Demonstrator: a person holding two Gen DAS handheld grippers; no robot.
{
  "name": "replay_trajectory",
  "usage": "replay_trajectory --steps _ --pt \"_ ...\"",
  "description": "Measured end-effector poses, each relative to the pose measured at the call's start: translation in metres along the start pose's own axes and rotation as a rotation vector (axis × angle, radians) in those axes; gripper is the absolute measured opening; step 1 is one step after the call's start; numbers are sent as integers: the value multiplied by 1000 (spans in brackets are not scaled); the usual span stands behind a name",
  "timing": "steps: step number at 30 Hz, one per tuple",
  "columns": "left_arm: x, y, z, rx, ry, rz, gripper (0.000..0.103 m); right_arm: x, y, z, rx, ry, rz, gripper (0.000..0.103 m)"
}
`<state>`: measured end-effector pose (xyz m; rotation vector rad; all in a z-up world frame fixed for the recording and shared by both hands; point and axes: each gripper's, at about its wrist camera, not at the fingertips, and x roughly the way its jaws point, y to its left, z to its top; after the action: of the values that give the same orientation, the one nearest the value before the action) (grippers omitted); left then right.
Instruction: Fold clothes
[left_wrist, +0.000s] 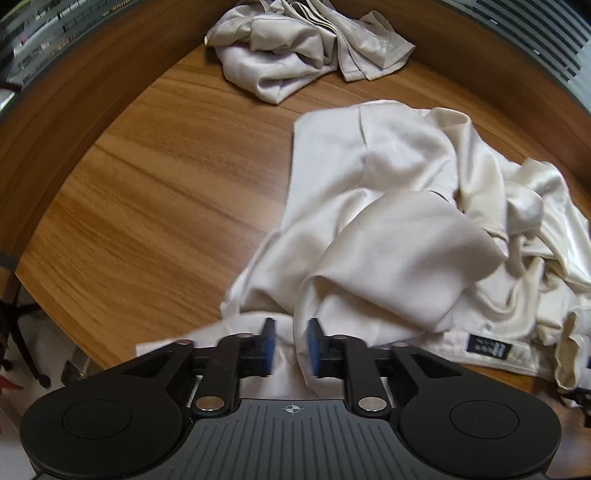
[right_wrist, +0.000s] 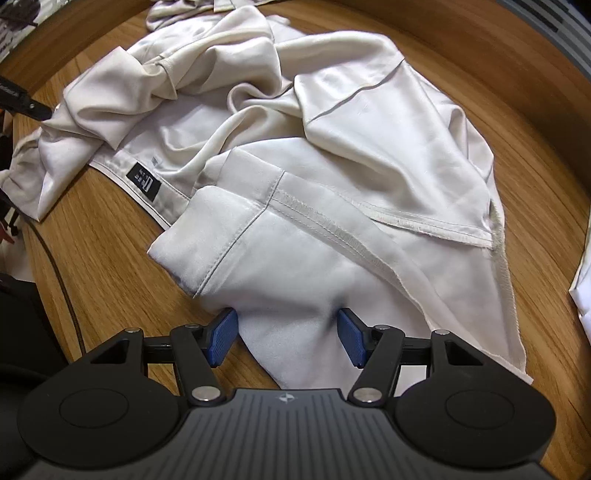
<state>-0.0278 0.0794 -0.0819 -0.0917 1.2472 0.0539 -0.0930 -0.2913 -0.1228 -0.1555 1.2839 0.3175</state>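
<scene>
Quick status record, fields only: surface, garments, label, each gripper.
surface: wooden table
near garment: cream garment, crumpled, unfolded, seams showing
far garment: second pale bundle, crumpled, apart from the first
label: black tag at the waistband, facing up
left gripper: open, fabric edge between the pads
right gripper: open wide, astride a fabric corner
</scene>
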Motion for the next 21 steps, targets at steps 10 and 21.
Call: replay_trajectory --steps 10,21 --pt "0 -27 -18 23 10 -61 51 -18 -21 -10 38 -52 -11 8" --pt "12 -75 -23 93 23 -121 56 -74 -108 -70 256 -72 -244 2"
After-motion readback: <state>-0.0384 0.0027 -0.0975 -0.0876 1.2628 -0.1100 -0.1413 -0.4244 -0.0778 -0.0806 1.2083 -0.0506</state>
